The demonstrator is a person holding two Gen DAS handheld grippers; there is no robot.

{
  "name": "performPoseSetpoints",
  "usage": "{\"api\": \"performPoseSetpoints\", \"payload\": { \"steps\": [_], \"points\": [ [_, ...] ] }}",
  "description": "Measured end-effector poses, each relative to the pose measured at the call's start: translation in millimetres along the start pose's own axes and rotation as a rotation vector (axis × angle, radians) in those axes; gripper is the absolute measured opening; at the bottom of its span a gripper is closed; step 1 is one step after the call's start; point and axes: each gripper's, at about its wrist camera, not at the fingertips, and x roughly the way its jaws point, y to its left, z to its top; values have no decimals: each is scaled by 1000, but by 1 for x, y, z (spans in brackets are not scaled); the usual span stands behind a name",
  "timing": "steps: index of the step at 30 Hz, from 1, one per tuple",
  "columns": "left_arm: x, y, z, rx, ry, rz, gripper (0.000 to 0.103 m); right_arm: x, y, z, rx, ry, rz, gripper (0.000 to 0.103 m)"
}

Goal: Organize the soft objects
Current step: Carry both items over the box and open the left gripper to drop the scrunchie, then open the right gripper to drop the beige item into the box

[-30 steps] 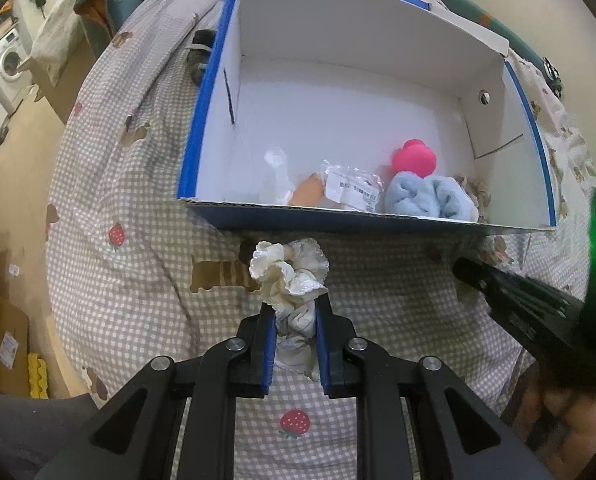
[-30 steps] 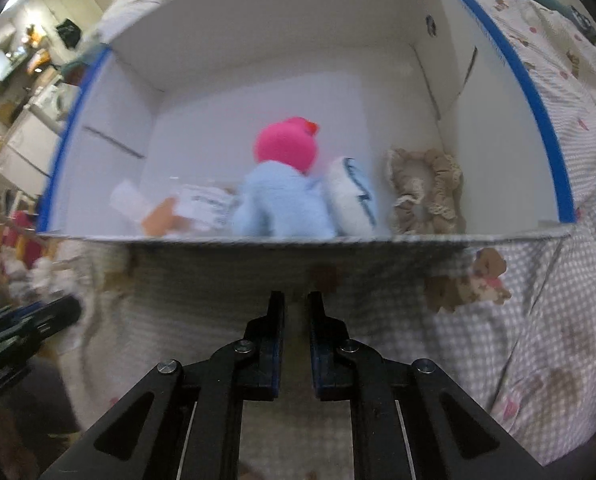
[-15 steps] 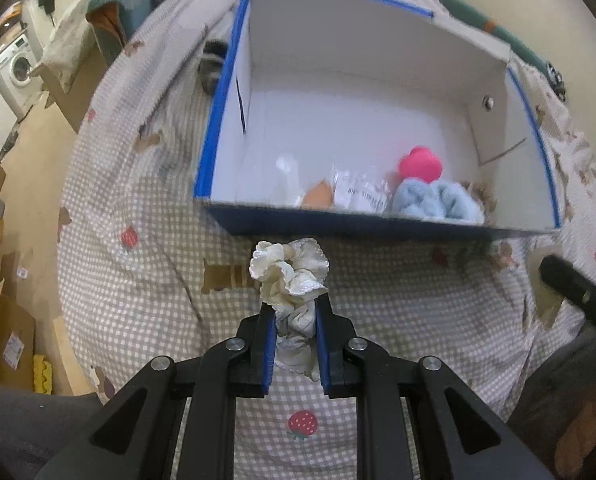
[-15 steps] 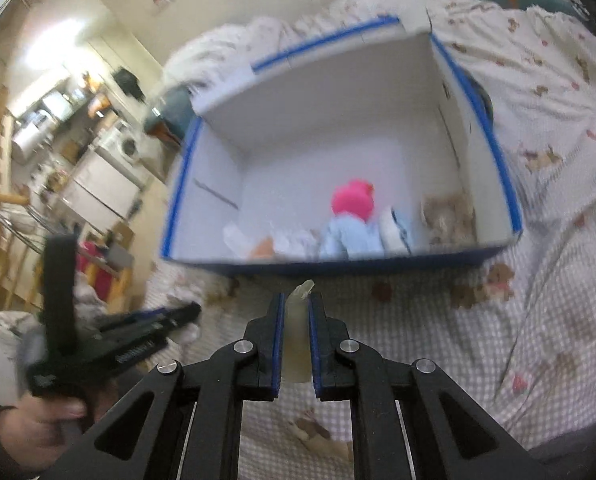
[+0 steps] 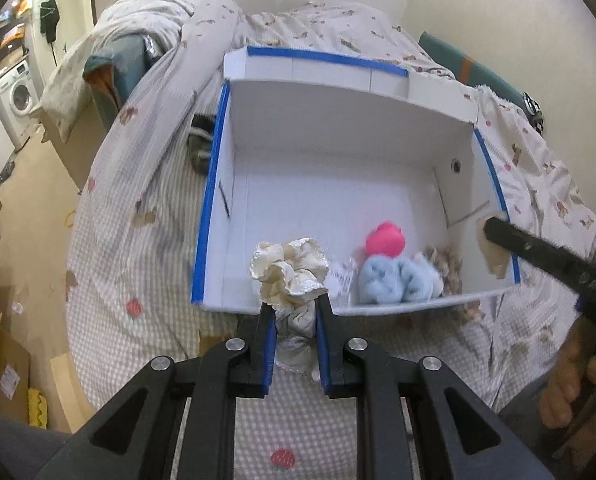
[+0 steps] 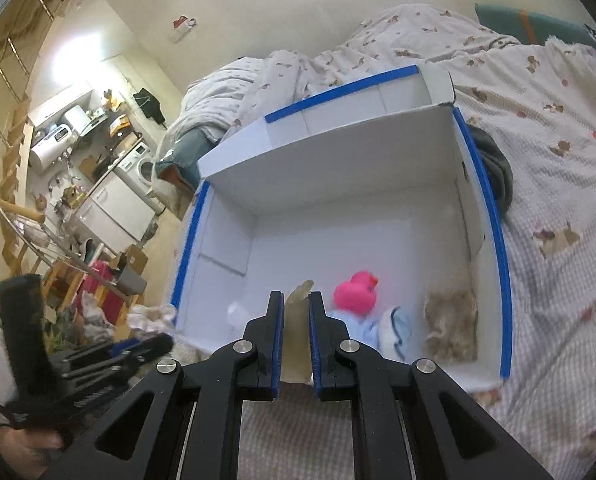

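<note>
While tilted down at the box (image 5: pixel 214 200) | left gripper (image 5: pixel 296 320) clamps cream scrunchie (image 5: pixel 288 270) | right gripper (image 6: pixel 296 320) clamps pale soft piece (image 6: pixel 297 320)

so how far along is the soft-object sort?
Done: a pink rubber duck, a light blue fluffy item and a beige scrunchie already lie in the white box. In hand: the left tongs are shut on a cream scrunchie; the right tongs are shut on a pale yellowish piece. Left: both still need dropping in.
</note>
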Motion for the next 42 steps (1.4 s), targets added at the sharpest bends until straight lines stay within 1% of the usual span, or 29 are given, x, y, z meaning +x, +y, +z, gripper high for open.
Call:
{"api": "performPoseSetpoints", "payload": {
  "steps": [2,5,8,11,15,18,20,24,25,27,29,30,32,34,35,37,40,41,42],
  "points": [
    [0,-4,15,-5,-15,1,16,9,-9,4,27,5,2,13],
    [2,-10,32,-21,-36,-12,16,23,-27,5,100,26,-3,13],
    [16,-20,49,-22,-21,-14,16,29,-36,5,134,39,-27,13],
    [39,-26,60,-26,7,13,16,28,-38,5,135,31,-41,14],
    [69,-32,62,-9,56,51,16,28,-44,5,153,25,-53,14],
    [86,-36,61,7,81,76,16,32,-49,4,179,41,-64,15],
    [93,-37,61,10,85,90,16,36,-51,3,184,54,-71,15],
    [102,-37,57,8,102,93,17,44,-50,1,173,90,-117,15],
    [104,-38,57,13,105,96,17,46,-51,0,178,99,-117,15],
    [108,-40,55,23,114,104,24,48,-50,-1,174,106,-121,15],
    [109,-41,55,25,120,104,37,49,-47,-2,160,107,-130,15],
    [108,-41,54,23,120,114,41,49,-47,-3,158,108,-126,15],
    [106,-42,53,25,112,131,52,49,-45,-4,150,107,-134,18],
    [101,-41,51,29,95,155,55,47,-41,-3,127,88,-150,21],
    [99,-41,51,28,82,165,57,46,-39,-3,112,81,-157,27],
    [94,-39,50,23,65,166,59,45,-37,-3,100,72,-164,28],
    [87,-34,49,14,49,156,59,46,-38,-4,103,84,-163,30],
    [85,-33,49,13,46,149,59,46,-38,-4,106,83,-161,39],
    [82,-31,49,11,44,137,59,45,-38,-3,107,81,-160,52]
  ]
}}
